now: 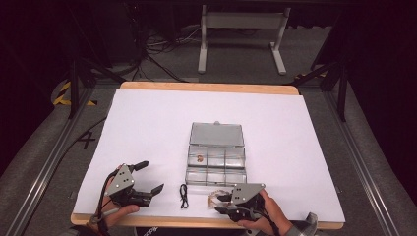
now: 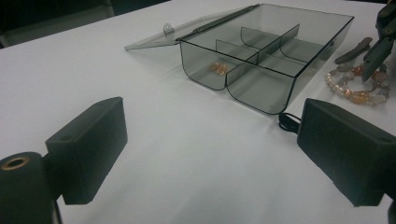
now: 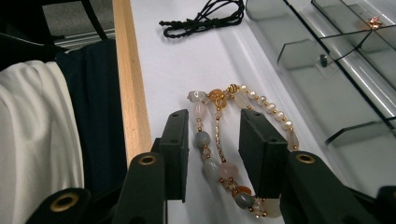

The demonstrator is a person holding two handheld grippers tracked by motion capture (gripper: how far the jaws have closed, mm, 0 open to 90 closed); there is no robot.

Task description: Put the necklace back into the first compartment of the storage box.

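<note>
Pickup step: right gripper [image 3: 211, 154] straddles the bead bracelet [image 3: 219, 140] near the table's [image 1: 147, 113] front edge, jaws part-closed, pads not clearly pinching. Left gripper [image 1: 147, 178] idle, jaws spread. Next: close fully, lift, carry to the open clear box [image 1: 216, 162].

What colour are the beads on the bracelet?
The bracelet has grey, white, peach and orange beads with tiny gold ones, best seen in the right gripper view.

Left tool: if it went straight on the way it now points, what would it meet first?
Probably the clear compartment box. The left tool stands open over bare white table; the black cord lies off to one side. Depth is uncertain.
</note>
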